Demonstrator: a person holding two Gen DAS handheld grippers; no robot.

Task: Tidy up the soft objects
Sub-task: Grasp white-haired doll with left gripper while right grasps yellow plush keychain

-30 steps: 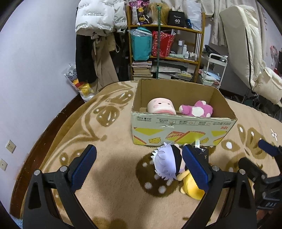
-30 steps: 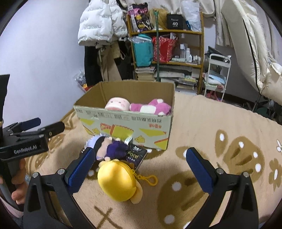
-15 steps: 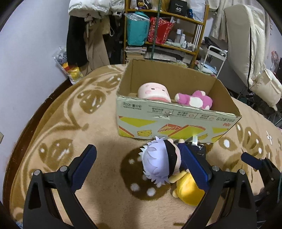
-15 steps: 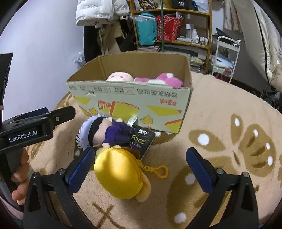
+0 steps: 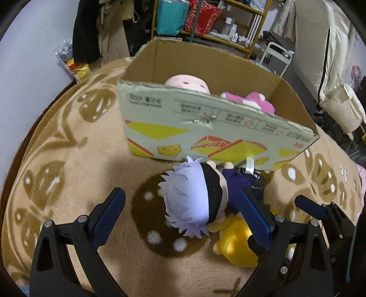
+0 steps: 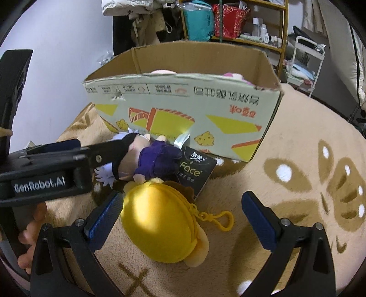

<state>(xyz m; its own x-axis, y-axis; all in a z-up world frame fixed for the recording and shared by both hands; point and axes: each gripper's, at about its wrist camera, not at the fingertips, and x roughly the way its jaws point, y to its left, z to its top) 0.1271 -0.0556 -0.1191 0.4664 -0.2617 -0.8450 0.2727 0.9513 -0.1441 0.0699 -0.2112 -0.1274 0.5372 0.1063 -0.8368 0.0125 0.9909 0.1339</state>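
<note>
A plush doll with lavender hair, black blindfold and purple body lies on the rug before the cardboard box. My left gripper is open, its jaws either side of the doll's head; the doll also shows in the right wrist view. A yellow round plush with a keyring clip lies beside the doll. My right gripper is open around it, left pad close to its side. A pink round plush and a magenta plush lie in the box.
A black tissue pack marked Face lies under the doll against the box. A patterned tan rug covers the floor. Shelves, hanging coats and a white cart stand behind the box.
Both grippers have moved forward and down. The left now straddles the doll's head and the right now straddles the yellow plush. Both jaws stay open.
</note>
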